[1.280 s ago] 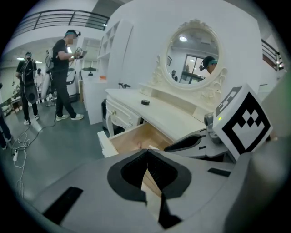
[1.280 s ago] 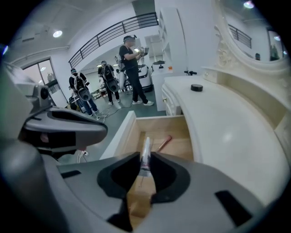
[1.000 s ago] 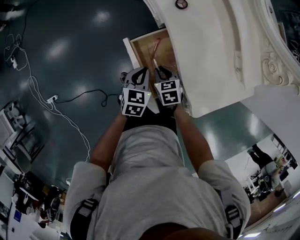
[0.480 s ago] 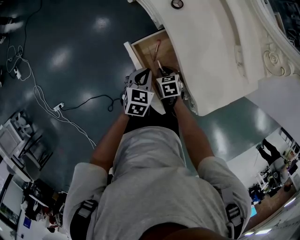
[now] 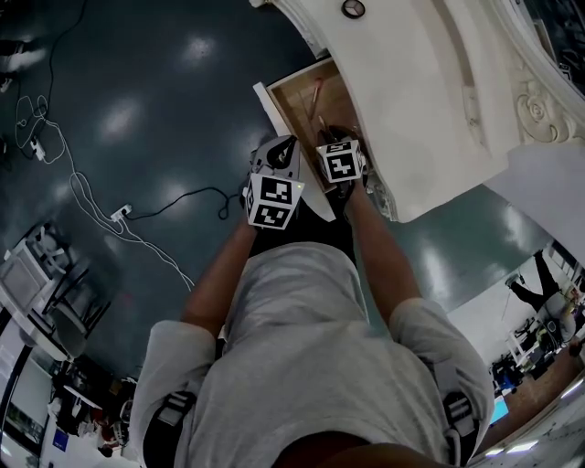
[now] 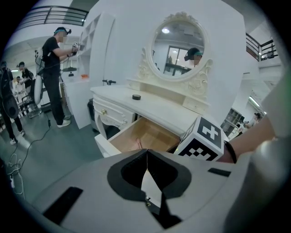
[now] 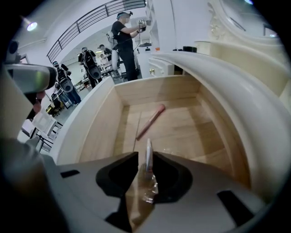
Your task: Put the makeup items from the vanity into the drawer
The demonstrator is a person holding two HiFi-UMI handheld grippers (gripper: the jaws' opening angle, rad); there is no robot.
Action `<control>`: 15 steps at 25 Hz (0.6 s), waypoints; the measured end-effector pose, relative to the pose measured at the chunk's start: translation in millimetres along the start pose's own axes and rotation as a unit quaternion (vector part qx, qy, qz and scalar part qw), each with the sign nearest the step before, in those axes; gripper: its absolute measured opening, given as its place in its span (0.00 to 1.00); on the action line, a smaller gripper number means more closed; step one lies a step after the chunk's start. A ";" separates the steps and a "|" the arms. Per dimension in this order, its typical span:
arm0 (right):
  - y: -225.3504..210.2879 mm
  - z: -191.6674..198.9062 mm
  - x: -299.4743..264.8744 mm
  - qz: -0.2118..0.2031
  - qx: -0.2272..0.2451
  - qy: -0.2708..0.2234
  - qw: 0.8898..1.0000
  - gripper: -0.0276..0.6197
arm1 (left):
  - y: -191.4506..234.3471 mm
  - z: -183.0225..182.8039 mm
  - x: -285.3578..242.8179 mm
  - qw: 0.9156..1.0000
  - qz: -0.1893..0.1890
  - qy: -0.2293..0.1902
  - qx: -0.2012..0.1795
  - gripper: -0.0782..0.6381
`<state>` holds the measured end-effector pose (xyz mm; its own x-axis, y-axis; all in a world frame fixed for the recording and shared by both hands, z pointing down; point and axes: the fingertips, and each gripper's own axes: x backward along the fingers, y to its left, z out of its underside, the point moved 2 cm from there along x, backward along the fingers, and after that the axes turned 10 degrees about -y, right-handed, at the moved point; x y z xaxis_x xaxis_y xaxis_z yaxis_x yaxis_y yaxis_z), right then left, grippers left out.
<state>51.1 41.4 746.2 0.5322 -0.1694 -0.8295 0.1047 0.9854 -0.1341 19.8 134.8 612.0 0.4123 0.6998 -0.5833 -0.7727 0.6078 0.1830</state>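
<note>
The vanity's wooden drawer [image 5: 294,102] [image 7: 191,132] stands pulled out. A pink pencil-like stick [image 7: 151,121] [image 5: 317,91] lies on its floor. My right gripper [image 7: 144,160] [image 5: 332,135] hangs over the drawer's near end, its jaws opening. A thin silver stick with a clear cap [image 7: 148,157] stands between them, leaning by the right jaw with a gap on its left. My left gripper [image 6: 146,152] [image 5: 277,154] is shut and empty, just outside the drawer's front. A small black round item [image 5: 353,8] [image 6: 136,97] rests on the vanity top [image 5: 411,101].
The vanity's curved white edge [image 7: 236,91] overhangs the drawer on the right. An oval mirror [image 6: 179,45] stands at the back. Cables [image 5: 91,196] trail over the dark floor on the left. A person [image 6: 54,77] stands at another white unit far left.
My right gripper has moved forward over the open drawer, ahead of the left one. The left gripper has stayed shut beside it.
</note>
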 end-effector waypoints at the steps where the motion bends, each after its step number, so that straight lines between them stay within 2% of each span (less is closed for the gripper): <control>1: -0.5 0.2 -0.9 0.004 -0.003 0.001 1.000 0.21 | 2.2 1.3 0.6 1.000 0.000 0.000 0.001 0.12; 6: 11.1 -7.6 7.7 0.021 0.005 -0.007 1.000 0.22 | 13.0 2.8 10.9 1.000 0.003 -0.001 0.003 0.12; 12: 21.1 -31.6 35.0 0.043 0.021 -0.026 0.999 0.22 | 29.2 -21.0 25.6 1.000 0.010 -0.027 -0.012 0.12; 15: 23.0 -42.2 57.7 0.064 0.029 -0.044 0.997 0.17 | 35.1 -29.8 36.2 0.999 0.012 -0.036 -0.012 0.12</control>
<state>48.8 54.9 672.4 0.6162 -0.0459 -0.7863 0.0790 0.9969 0.0037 -6.8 170.3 573.8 0.4272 0.7392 -0.5207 -0.7936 0.5825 0.1759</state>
